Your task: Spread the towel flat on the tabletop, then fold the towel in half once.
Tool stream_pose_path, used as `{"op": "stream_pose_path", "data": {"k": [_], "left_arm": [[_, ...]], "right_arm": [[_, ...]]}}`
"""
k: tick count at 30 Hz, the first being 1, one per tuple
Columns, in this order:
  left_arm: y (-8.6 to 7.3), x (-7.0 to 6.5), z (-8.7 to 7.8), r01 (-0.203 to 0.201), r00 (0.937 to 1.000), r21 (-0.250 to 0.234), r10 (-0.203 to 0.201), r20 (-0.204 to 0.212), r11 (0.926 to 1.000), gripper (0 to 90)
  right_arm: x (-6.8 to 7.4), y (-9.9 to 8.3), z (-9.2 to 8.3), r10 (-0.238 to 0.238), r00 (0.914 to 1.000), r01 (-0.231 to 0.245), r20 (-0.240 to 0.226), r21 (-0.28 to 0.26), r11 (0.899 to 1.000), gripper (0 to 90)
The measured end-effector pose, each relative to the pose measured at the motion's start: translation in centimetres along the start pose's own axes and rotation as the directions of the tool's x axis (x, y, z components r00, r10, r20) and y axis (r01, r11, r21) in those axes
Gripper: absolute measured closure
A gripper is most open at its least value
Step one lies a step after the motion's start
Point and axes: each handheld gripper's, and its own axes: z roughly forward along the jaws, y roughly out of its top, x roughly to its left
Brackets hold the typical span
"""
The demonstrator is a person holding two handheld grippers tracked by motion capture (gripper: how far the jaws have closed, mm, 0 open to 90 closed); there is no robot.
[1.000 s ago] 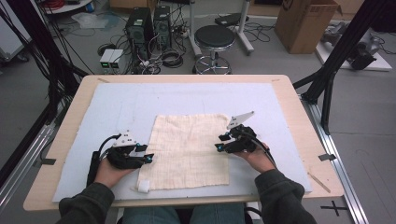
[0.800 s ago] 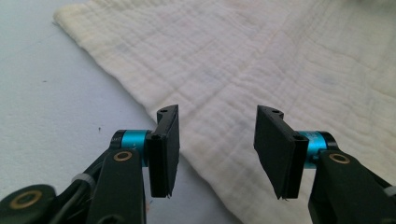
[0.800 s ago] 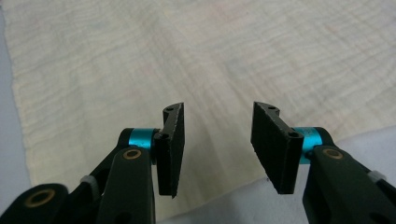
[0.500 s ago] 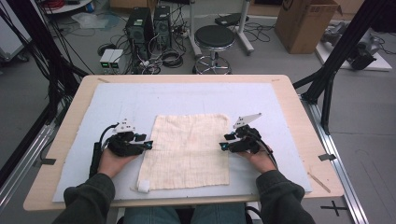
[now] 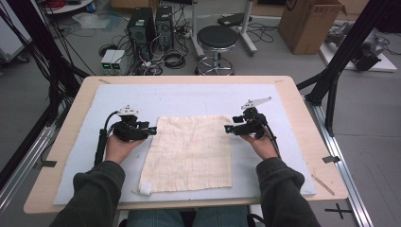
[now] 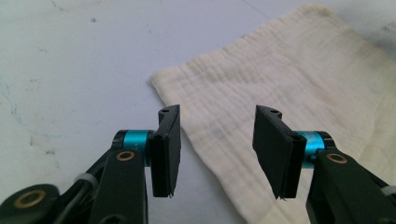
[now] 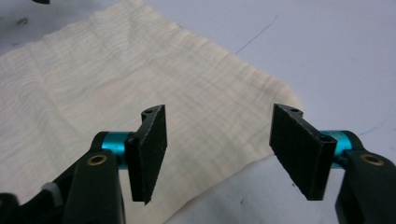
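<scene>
Cloth [image 5: 189, 153] is lying flat at table [image 5: 302, 101] centre, near edge by the person. Left gripper [image 5: 152, 131] and right gripper [image 5: 227, 128] are flanking its far corners, jaws apart, right's just widening, nothing between. Next: pinching both corners for folding.

A grey floor [image 5: 369, 142] lay beyond the table [image 5: 293, 94]. Far off stood a round black stool [image 5: 217, 38], two black computers [image 5: 151, 23] with tangled cables [image 5: 172, 56], and a brown box [image 5: 309, 23].

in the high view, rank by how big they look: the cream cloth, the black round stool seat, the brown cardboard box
1. Cream woven cloth, largest.
2. Brown cardboard box, partly cut off at the top edge.
3. Black round stool seat, smallest.
The box and stool stand farther away, so this ranks looks only.
</scene>
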Motion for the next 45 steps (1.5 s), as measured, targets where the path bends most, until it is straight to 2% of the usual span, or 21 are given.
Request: {"op": "stream_pose_path", "data": {"k": [2, 5, 11, 15, 20, 30, 32, 36, 39, 40, 42, 45], "left_arm": [[0.3, 0.1, 0.0, -0.004, 1.0, -0.014, 0.004, -0.001, 0.9999, 50.0], [0.7, 0.5, 0.3, 0.013, 0.9999, -0.001, -0.013, -0.002, 0.9999, 49.7], [1.8, 0.9, 0.6, 0.013, 0.9999, -0.009, -0.013, -0.005, 0.9999, 49.1], [1.7, 1.1, 0.9, 0.03, 0.9995, -0.008, -0.03, -0.013, 0.9995, 48.4], [1.7, 0.9, 1.0, 0.023, 0.9997, -0.012, -0.023, -0.006, 0.9997, 48.5], [1.4, 1.3, 2.5, 0.044, 0.9988, 0.009, -0.044, -0.019, 0.999, 49.6], [1.5, 1.5, 2.9, 0.05, 0.9984, 0.029, -0.05, -0.025, 0.9983, 49.4], [2.0, 1.8, 3.6, 0.063, 0.9972, 0.025, -0.062, -0.041, 0.9977, 49.4], [2.1, 2.1, 4.3, 0.08, 0.996, 0.039, -0.079, -0.042, 0.996, 49.4], [2.1, 2.3, 4.4, 0.073, 0.9965, 0.048, -0.071, -0.043, 0.9962, 49.8], [2.1, 2.3, 4.7, 0.085, 0.9956, 0.034, -0.084, -0.041, 0.9958, 51.1], [1.9, 2.4, 5.1, 0.075, 0.9963, 0.051, -0.073, -0.045, 0.9959, 52.5]], "right_arm": [[-0.3, 0.5, 0.2, 0.003, 1.0, -0.003, 0.006, -0.005, 1.0, 33.7], [-0.7, 1.5, 0.6, 0.016, 0.9999, -0.016, 0.001, 0.015, 1.0, 31.4], [-1.0, 2.5, 1.4, 0.02, 0.9998, -0.02, 0.008, -0.007, 1.0, 31.5], [-0.9, 2.5, 1.7, 0.015, 0.9999, -0.015, 0.001, -0.006, 1.0, 31.3], [-0.8, 2.5, 2.0, 0.017, 0.9998, -0.017, -0.007, 0.006, 1.0, 31.2], [-1.3, 2.2, 2.9, 0.025, 0.9997, -0.025, -0.001, 0.032, 0.999, 31.4], [-1.4, 2.1, 3.0, 0.029, 0.9996, -0.029, 0.006, 0.033, 0.999, 31.5], [-1.8, 1.9, 3.2, 0.039, 0.9991, -0.039, 0.019, 0.04, 0.998, 32.0], [-2.2, 1.8, 3.3, 0.052, 0.9981, -0.053, 0.033, 0.036, 0.998, 33.6], [-2.4, 1.8, 3.4, 0.057, 0.9978, -0.058, 0.035, 0.035, 0.998, 33.7], [-2.5, 1.7, 3.4, 0.064, 0.997, -0.066, 0.044, 0.042, 0.997, 34.2], [-2.7, 1.6, 3.5, 0.064, 0.9965, -0.066, 0.054, 0.04, 0.997, 35.2]]}}
